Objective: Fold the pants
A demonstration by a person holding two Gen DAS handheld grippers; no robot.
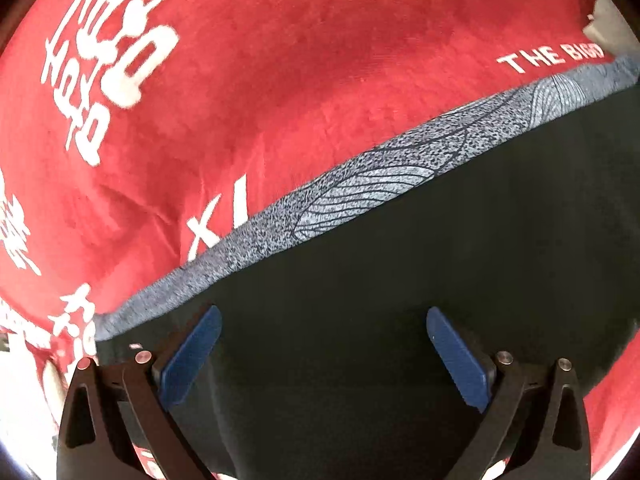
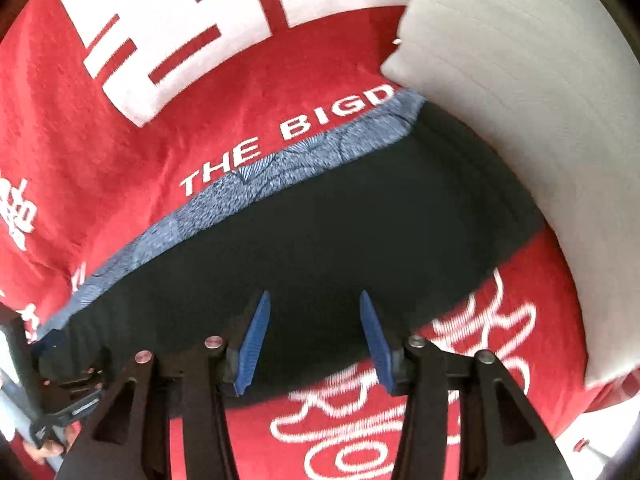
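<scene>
The dark pants [image 1: 460,260] lie flat on a red blanket [image 1: 280,60] with white lettering. A blue-grey patterned band [image 1: 360,176] runs along their far edge. My left gripper [image 1: 324,316] is open, its blue pads [image 1: 192,356] wide apart just above the dark cloth, holding nothing. In the right wrist view the same pants [image 2: 340,232] and band [image 2: 248,184] show. My right gripper [image 2: 314,300] is open over the pants' near edge, empty. The left gripper's body [image 2: 60,392] shows at the lower left of that view.
A white pillow [image 2: 520,100] lies at the right, touching the pants' far right end. The red blanket [image 2: 120,160] spreads on all sides of the pants.
</scene>
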